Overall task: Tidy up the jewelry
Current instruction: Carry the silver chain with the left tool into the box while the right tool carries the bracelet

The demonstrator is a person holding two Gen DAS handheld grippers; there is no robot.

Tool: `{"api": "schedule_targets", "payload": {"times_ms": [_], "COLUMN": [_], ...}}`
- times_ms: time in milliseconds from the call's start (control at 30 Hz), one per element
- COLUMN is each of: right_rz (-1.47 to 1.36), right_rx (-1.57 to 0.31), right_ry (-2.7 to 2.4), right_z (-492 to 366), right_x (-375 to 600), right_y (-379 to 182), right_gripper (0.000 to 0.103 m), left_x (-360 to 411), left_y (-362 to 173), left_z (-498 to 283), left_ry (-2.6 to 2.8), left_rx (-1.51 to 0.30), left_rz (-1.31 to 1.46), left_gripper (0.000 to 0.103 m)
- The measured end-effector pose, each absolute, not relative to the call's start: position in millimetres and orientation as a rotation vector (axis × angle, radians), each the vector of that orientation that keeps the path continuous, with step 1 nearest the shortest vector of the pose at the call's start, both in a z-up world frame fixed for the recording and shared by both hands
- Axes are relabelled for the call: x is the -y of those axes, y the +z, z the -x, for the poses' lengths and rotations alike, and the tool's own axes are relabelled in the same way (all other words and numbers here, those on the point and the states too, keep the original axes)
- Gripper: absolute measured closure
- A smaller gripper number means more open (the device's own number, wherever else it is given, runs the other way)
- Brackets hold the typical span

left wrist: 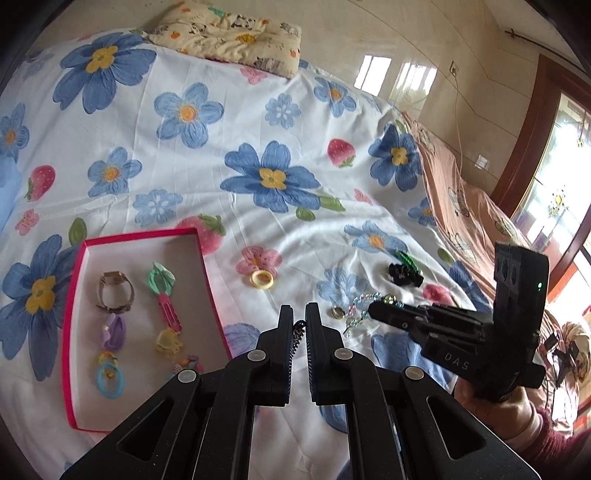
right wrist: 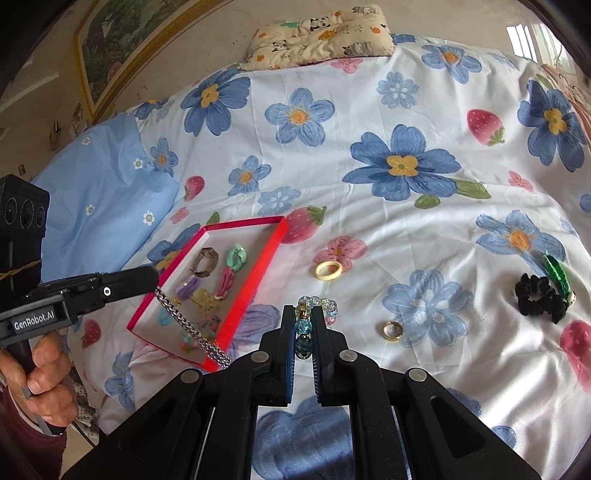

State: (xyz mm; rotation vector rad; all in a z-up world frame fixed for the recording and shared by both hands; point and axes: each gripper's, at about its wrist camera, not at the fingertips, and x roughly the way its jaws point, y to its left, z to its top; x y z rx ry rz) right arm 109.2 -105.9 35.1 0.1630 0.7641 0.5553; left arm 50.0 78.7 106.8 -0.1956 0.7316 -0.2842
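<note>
My left gripper (left wrist: pixel 299 314) is shut on a silver chain (left wrist: pixel 298 338). In the right wrist view that chain (right wrist: pixel 184 323) dangles from the left gripper (right wrist: pixel 153 278) over the near part of the red box (right wrist: pixel 258 275). My right gripper (right wrist: pixel 303 315) is shut on a bracelet of clear and blue beads (right wrist: pixel 323 306), lifted above the bedsheet. From the left wrist view the right gripper (left wrist: pixel 373 310) carries the bead bracelet (left wrist: pixel 364 301) to the right of the red box (left wrist: pixel 140 236). The box holds a watch (left wrist: pixel 114 291), clips and hair ties.
On the flowered sheet lie a yellow band (right wrist: pixel 328 271), a gold ring (right wrist: pixel 392 329), a black scrunchie (right wrist: pixel 539 295) and a green clip (right wrist: pixel 557 275). A patterned pillow (right wrist: pixel 321 35) sits at the far end. A person's hand (right wrist: pixel 48 380) grips the left handle.
</note>
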Motion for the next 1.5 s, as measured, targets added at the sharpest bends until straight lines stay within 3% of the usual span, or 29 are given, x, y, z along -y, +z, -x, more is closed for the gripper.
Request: {"api": "schedule_targets", "payload": {"times_ms": [733, 1500], "right_rz": [-0.094, -0.002], "right_rx": [-0.759, -0.926], "right_ry": [0.794, 0.85], "right_z": [-106, -112], "right_x": [-2, -66], "right_y": [47, -16], "right_gripper": [0.096, 0.096], "left_x": [-153, -199], "left_y": [116, 54], "left_z": [-11, -23], "left_ry": [-0.102, 0.037], "left_rx": [-0.681, -0.817], "left_rz": [0.268, 0.349], "left_gripper": [0.098, 0.098]}}
